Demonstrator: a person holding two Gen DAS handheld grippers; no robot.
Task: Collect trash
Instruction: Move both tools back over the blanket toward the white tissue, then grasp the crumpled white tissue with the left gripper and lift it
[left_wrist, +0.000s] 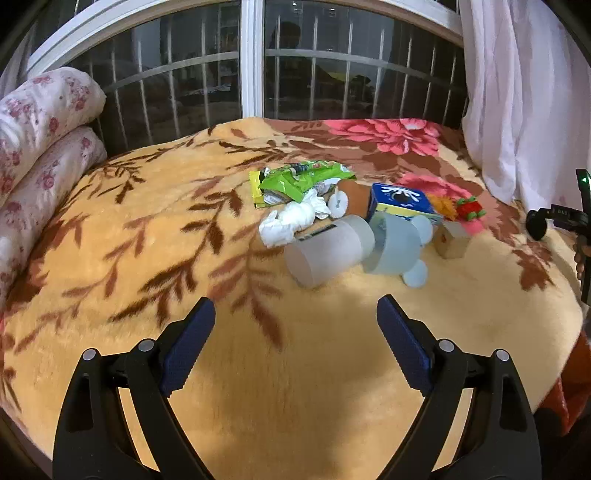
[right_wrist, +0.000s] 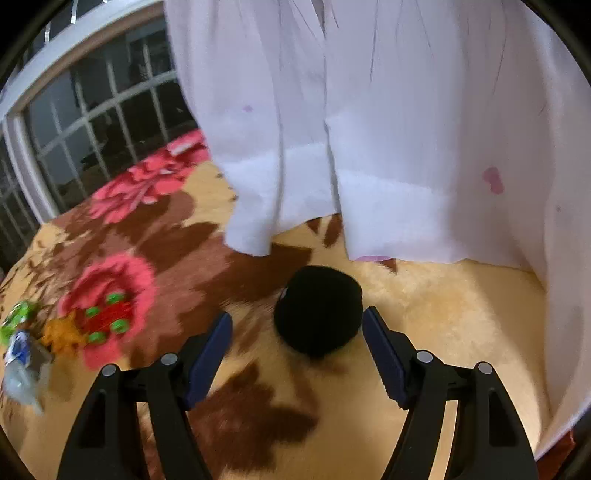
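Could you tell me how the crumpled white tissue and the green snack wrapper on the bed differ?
The crumpled white tissue is plain and balled up; the green snack wrapper is glossy, printed and lies flatter. The tissue lies nearer the frosted cup, the wrapper nearer the window. Both rest on the blanket, ungripped.

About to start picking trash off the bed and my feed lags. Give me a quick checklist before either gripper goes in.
1. Left gripper open and empty: ok.
2. Right gripper open, nothing clamped: ok.
3. Green wrapper and crumpled tissue unobstructed from above: ok.
4. Left gripper's path to the pile over the blanket: ok.
5. Black round object beyond the right fingertips, trash or not: cannot tell.
6. Trash bag or bin visible: not ok.
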